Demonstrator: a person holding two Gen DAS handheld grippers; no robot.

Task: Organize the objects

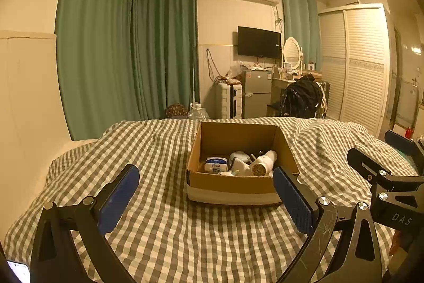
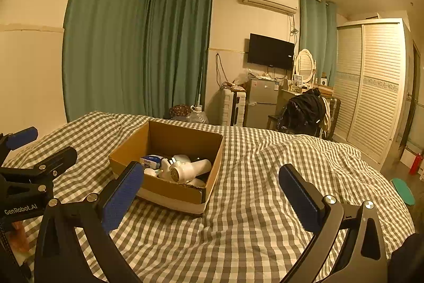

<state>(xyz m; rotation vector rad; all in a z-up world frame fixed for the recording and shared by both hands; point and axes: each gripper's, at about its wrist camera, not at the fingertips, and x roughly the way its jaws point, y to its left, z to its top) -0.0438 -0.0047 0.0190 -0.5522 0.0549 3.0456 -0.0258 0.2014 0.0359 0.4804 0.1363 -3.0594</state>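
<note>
The left gripper (image 1: 205, 199) is held level, its two blue-padded fingers (image 1: 119, 199) spread wide with nothing between them. The right gripper (image 2: 209, 199) sits just beside it on its right, at a similar height, jaws equally wide and empty. Each shows at the edge of the other's view, and bare fingertips (image 2: 20, 235) wrap the left handle.

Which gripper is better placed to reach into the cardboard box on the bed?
Left. The left gripper faces the cardboard box head-on, jaws open. The right gripper sees the box off to its left, aimed mostly at bare bedspread.
</note>
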